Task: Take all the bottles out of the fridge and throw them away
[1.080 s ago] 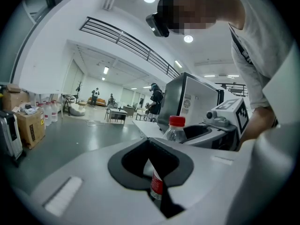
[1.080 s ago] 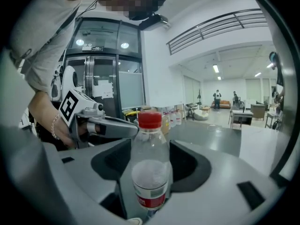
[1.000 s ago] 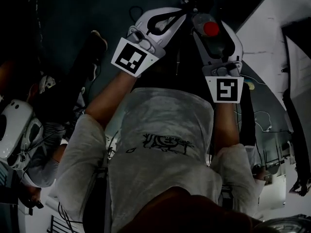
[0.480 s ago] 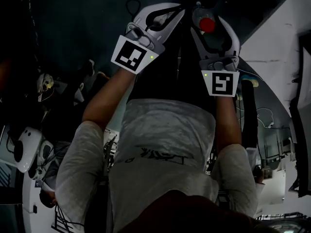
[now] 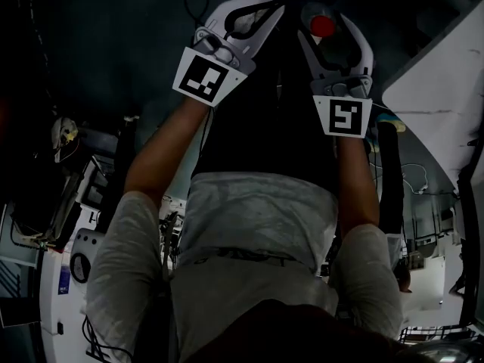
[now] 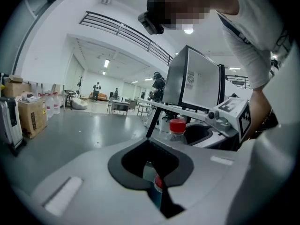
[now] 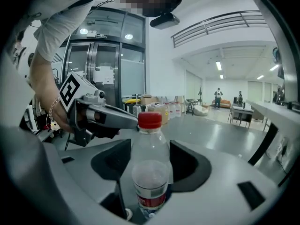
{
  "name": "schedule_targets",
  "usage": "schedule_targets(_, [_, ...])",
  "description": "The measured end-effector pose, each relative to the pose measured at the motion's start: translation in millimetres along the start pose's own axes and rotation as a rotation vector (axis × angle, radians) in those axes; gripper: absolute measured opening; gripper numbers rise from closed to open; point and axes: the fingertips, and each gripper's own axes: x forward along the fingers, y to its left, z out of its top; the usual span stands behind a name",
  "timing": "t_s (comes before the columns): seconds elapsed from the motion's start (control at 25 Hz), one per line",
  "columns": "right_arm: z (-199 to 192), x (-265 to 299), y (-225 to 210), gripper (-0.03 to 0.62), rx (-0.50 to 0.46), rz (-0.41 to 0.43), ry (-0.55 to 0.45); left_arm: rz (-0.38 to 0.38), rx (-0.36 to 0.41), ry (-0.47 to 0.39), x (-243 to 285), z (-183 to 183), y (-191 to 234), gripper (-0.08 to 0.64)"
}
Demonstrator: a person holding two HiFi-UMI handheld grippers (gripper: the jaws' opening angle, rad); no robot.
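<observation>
A wide, bright hall with a glossy grey floor [image 6: 70,130] is seen in both gripper views, while the head view is dim. In the head view the middle is filled by the person's white short-sleeved shirt [image 5: 257,225]. Both forearms are stretched out ahead of the body, and the two grippers are held side by side, close together. A brown cardboard box [image 6: 32,117] is seen at the left edge of the hall in the left gripper view.

The white-and-grey left gripper [image 6: 151,162] is clenched. Its dark pads are closed into a loop, and only a narrow slit is left. A sliver of red and teal is seen in that slit and cannot be identified.

The matching right gripper [image 7: 151,165] is clamped on a clear plastic bottle with a red label [image 7: 151,182]. The bottle is held upright in the air between the dark pads and is gripped at its lower body. A round red cap [image 7: 150,120] is screwed onto the bottle, and the cap is seen just beside the tip of the left gripper.
</observation>
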Motion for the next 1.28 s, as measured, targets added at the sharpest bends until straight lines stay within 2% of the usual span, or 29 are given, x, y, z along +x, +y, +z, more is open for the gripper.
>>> schedule_targets(0.48, [-77, 37, -12, 0.265, -0.023, 0.052, 0.031, -0.022, 0.012, -0.006, 45, -67, 22, 0.008])
schedule_targets(0.84, [-128, 82, -24, 0.265, -0.015, 0.073, 0.026, -0.04, 0.01, -0.007, 74, -122, 51, 0.008])
schedule_targets(0.96, [-145, 97, -29, 0.265, 0.017, 0.076, 0.016, -0.038, 0.019, 0.0, 83, -141, 64, 0.008])
schedule_targets(1.28, [-178, 125, -35, 0.265, 0.047, 0.083, 0.032, -0.039, -0.003, -0.007, 98, -165, 87, 0.006])
